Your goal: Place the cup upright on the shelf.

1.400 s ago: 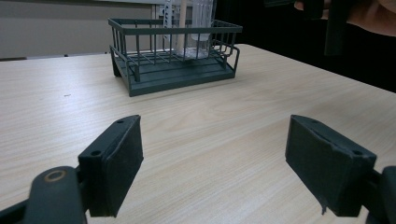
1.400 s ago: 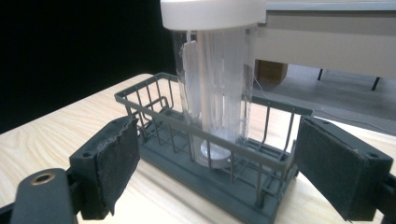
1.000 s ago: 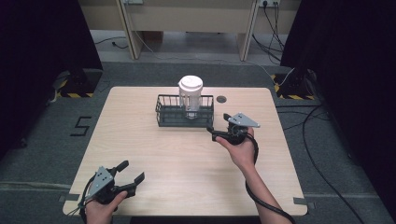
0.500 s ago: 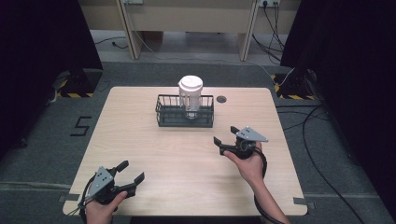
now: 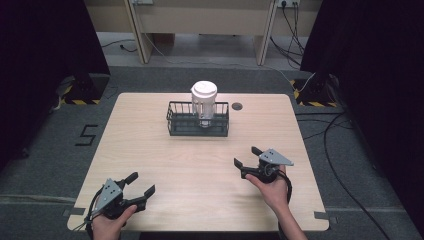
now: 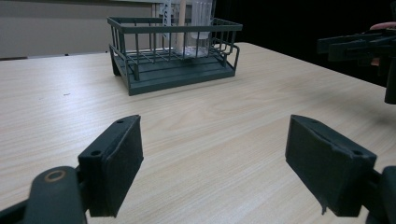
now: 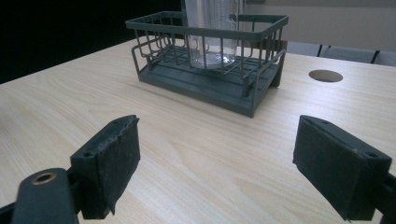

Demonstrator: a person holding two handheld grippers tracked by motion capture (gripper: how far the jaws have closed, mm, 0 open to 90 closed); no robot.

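Jaws on both grippers stand wide apart with nothing between them. Taking the dark green wire basket (image 5: 198,119) as the landmark, the right gripper (image 5: 248,156) sits on the near side of it and off to its right, well apart from it, held in a hand (image 5: 272,189) above the light wooden table (image 5: 150,155). The left gripper (image 5: 140,184) is farther from the basket, at the table's near left corner, its black padded jaws pointing toward the basket. Inside the basket, toward its right end, a clear plastic tumbler with a white lid (image 5: 204,102) stands upright, rising well above the wire rim. A small dark round hole (image 5: 237,106) in the tabletop lies just beside the basket's far right corner. In the right gripper view the basket (image 7: 212,56) is straight ahead, with the tumbler's clear base (image 7: 212,56) behind its bars.
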